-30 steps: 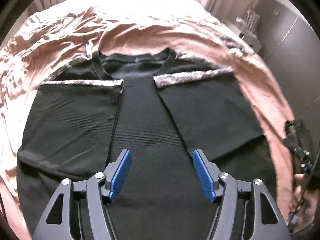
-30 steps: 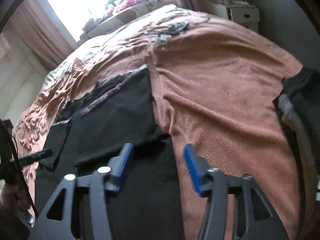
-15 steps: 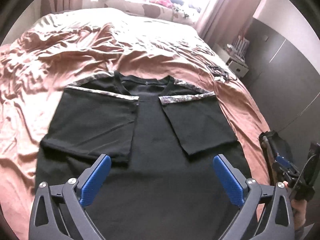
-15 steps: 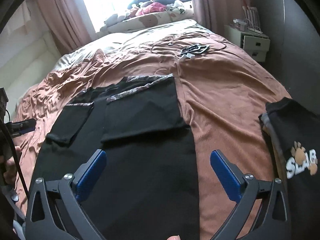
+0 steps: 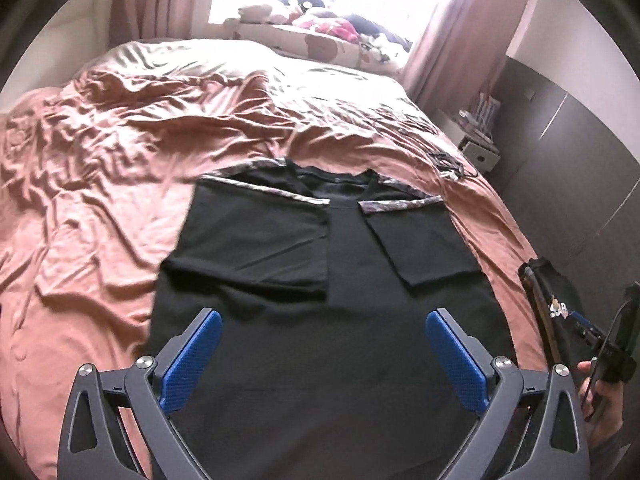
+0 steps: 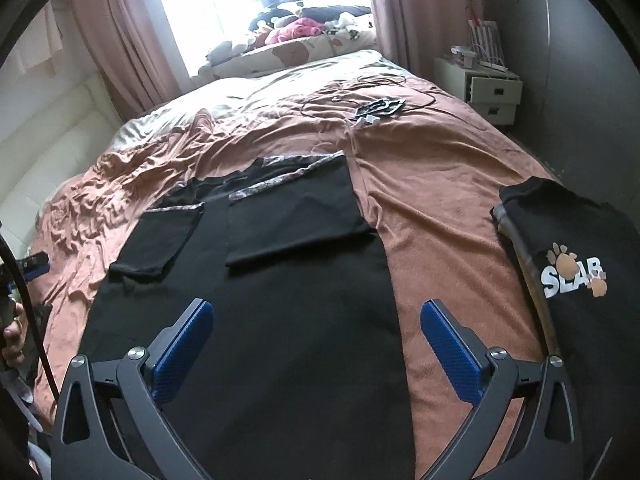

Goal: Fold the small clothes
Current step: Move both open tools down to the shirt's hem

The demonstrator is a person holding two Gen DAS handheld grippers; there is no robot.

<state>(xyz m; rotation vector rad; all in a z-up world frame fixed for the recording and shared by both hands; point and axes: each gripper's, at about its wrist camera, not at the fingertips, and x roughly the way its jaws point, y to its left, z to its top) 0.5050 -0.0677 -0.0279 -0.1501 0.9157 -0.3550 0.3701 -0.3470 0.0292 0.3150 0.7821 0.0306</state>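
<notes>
Bed fills both views, rumpled pink-brown cover, used as the folding surface: wide and soft, so the garment can lie out flat. Curtained window at the far end, blown out by light; pile of soft toys and clothes on the sill below it.

Black T-shirt lies flat on the cover toward the near edge, neck away from the grippers, hem nearest. Both sleeves are turned inward over the body, patterned cuff bands meeting near the collar, so the outline is already a long narrow rectangle. Fabric is fine-ribbed, matte and mostly smooth. Judgement: side folds done, the hem-to-collar fold is next.

Second black garment with SLAB lettering and paw prints sits folded at the right edge of the bed, well apart from the T-shirt, probably a finished piece parked out of the way.

White nightstand by the dark wall. Tangle of cables and a small dark device on the cover far beyond the shirt, clear of the work.

Left gripper is above the lower body of the shirt, jaws spread fully wide, nothing between the blue pads. Right gripper is over the shirt's right side edge, jaws equally wide and empty; one pad is over black cloth, the other over bare cover. Both look placed for taking the hem corners.
</notes>
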